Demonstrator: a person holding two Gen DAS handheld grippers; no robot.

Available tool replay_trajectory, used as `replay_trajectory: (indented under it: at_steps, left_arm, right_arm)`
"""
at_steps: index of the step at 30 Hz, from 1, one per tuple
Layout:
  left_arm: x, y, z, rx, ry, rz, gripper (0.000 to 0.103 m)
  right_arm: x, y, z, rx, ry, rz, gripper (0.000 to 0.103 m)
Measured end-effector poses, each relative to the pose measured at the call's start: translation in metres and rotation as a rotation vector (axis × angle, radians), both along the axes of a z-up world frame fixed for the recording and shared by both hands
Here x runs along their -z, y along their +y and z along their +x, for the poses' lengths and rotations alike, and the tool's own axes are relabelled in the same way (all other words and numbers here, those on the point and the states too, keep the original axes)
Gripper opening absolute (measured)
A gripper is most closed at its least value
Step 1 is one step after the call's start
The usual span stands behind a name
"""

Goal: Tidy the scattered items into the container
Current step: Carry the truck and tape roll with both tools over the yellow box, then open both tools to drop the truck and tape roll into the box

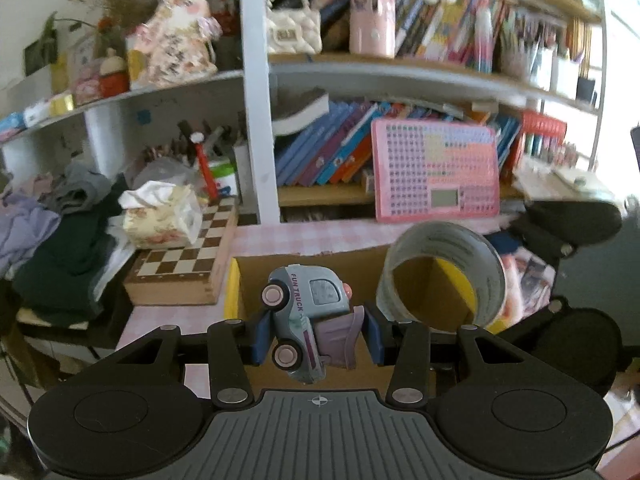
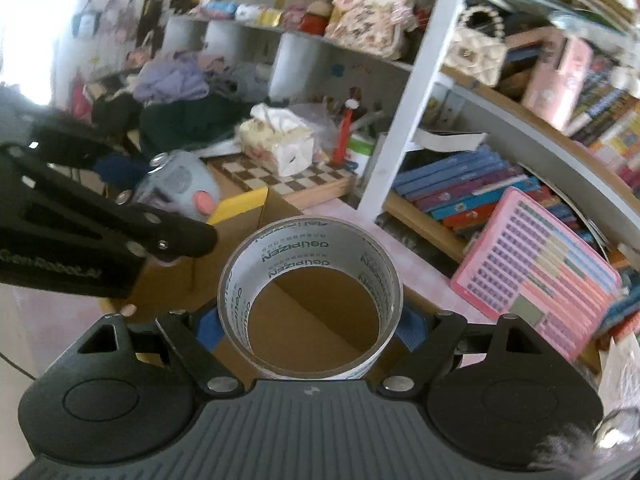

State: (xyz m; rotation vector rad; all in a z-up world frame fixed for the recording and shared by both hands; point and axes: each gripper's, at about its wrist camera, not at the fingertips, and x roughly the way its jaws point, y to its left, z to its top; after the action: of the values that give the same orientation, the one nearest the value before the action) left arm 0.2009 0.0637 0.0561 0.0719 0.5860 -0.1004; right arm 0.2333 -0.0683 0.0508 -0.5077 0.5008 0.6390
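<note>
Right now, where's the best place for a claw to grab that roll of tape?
Across the outer wall of the tape roll, one pad on each side, approached from its open end. The ring is rigid and round, so opposite sides give flat contact. The right claw holds it this way over the cardboard box.

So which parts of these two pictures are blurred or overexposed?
Left wrist view: the pale blue toy truck is sharp, shelves bend and smear, the right edge glares white. Right wrist view: the clear tape roll reads sharp, the upper left corner is washed out.
</note>
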Motion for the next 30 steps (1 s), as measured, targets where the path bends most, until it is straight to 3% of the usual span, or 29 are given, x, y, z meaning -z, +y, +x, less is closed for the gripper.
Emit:
replay_trajectory:
  at_steps: [8,19,23,30]
  left_arm:
    - [0.032,-0.001,0.065,0.062,0.187,0.045,0.044]
    - [0.066,-0.006,0.109,0.102,0.375,0.102,0.045]
    - [0.073,-0.003,0.115,0.089,0.399,0.097,0.043]
    - [0.071,-0.003,0.116,0.084,0.388,0.092,0.044]
  right_arm:
    - [0.037,0.024,0.071,-0.056,0.122,-0.191,0.083]
    - [0.08,0.058,0.109,-0.223,0.302,-0.416,0.083]
    - [0.084,0.065,0.112,-0.259,0.345,-0.452,0.083]
    - [0.087,0.067,0.111,-0.248,0.341,-0.45,0.084]
